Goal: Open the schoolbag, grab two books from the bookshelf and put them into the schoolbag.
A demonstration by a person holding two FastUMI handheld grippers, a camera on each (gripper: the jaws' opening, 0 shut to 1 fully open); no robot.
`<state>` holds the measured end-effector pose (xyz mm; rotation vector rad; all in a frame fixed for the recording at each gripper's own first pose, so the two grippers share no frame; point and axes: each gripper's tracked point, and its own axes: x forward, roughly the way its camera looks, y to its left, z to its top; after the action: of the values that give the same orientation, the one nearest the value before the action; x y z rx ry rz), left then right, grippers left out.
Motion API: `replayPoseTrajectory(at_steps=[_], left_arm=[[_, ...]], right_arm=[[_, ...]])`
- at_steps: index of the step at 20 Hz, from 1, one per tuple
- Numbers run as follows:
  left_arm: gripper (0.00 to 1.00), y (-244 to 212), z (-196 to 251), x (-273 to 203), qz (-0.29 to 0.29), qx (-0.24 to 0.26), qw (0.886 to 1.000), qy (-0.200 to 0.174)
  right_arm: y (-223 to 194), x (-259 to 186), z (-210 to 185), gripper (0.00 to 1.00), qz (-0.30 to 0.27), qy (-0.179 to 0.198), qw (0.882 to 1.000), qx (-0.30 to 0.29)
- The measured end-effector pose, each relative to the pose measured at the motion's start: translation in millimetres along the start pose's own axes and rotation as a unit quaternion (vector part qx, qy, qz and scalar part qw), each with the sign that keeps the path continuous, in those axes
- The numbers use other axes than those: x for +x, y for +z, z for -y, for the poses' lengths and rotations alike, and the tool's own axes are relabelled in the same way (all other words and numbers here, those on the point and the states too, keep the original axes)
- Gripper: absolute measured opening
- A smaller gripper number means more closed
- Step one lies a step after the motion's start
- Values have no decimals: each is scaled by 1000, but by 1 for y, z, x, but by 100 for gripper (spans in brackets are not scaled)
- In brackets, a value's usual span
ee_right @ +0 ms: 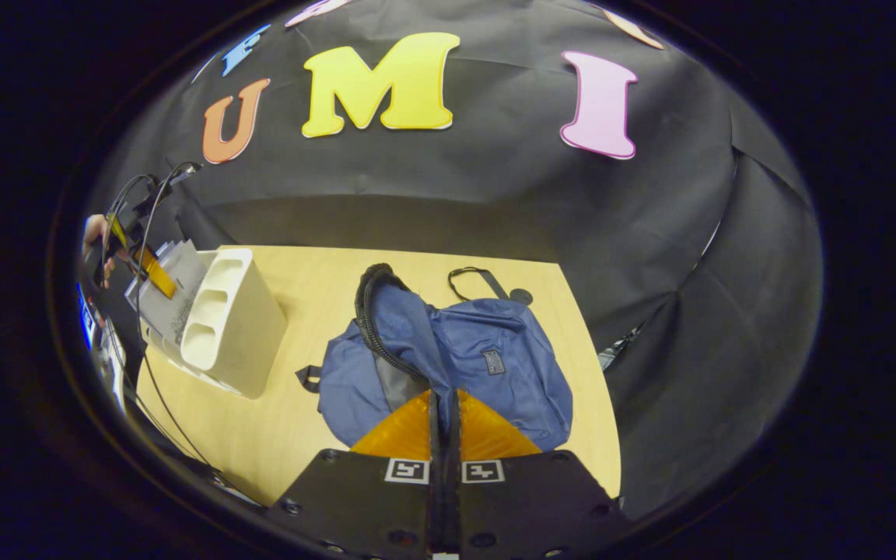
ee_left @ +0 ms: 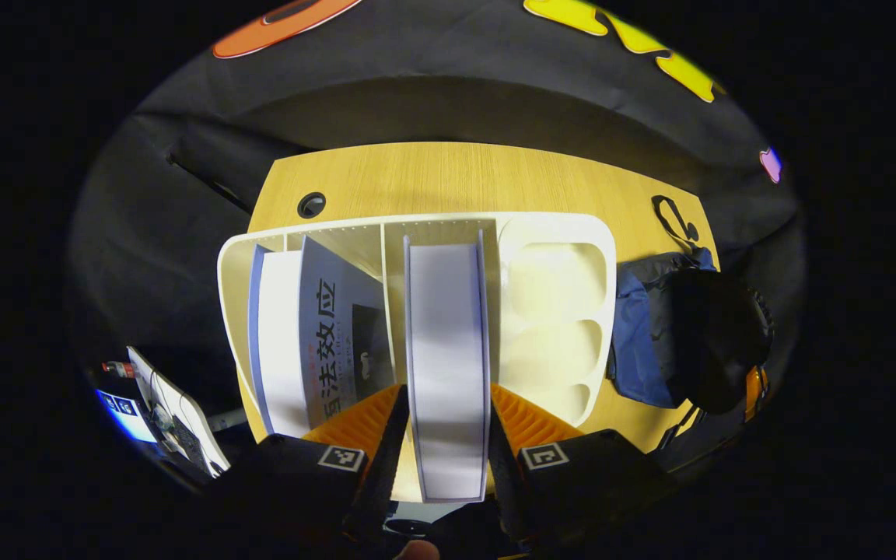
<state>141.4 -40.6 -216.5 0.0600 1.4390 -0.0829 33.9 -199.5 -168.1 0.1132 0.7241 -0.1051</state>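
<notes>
- left gripper (ee_left: 448, 435) straddles the white book (ee_left: 446, 365) in the bookshelf (ee_left: 557, 233) middle slot; fingers tight on both covers, book's long axis running straight away from the jaws
- second book (ee_left: 323, 334) leans in the next slot, just beside
- right gripper (ee_right: 443, 424) closed flat, seems to pinch the schoolbag (ee_right: 495, 365) flap; bag lies beside the shelf, nearer this hand
</notes>
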Motion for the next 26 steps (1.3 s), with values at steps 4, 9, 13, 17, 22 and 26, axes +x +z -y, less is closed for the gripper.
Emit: replayPoseTrajectory(at_steps=[4, 9, 13, 17, 22, 26], left_arm=[[46, -4, 0, -5, -10, -6, 1000, 3], [40, -6, -8, -34, 15, -11, 1000, 4], [43, -13, -15, -77, 47, -20, 999, -15], [38, -26, -18, -132, 79, -42, 994, -56], [37, -31, -11, -203, 127, -93, 978, -140], [37, -23, 9, -227, 170, -95, 961, -196]], right_arm=[[1, -1, -1, 1, 2, 4, 1000, -1], [2, -3, -2, 1, 7, 6, 1000, -4], [0, -3, -5, 1, 8, 11, 1000, -7], [-1, -3, -11, 1, 7, 15, 1000, -9], [-1, -7, -14, 1, 8, 13, 1000, -9], [1, -12, -9, 1, 11, 4, 1000, -5]])
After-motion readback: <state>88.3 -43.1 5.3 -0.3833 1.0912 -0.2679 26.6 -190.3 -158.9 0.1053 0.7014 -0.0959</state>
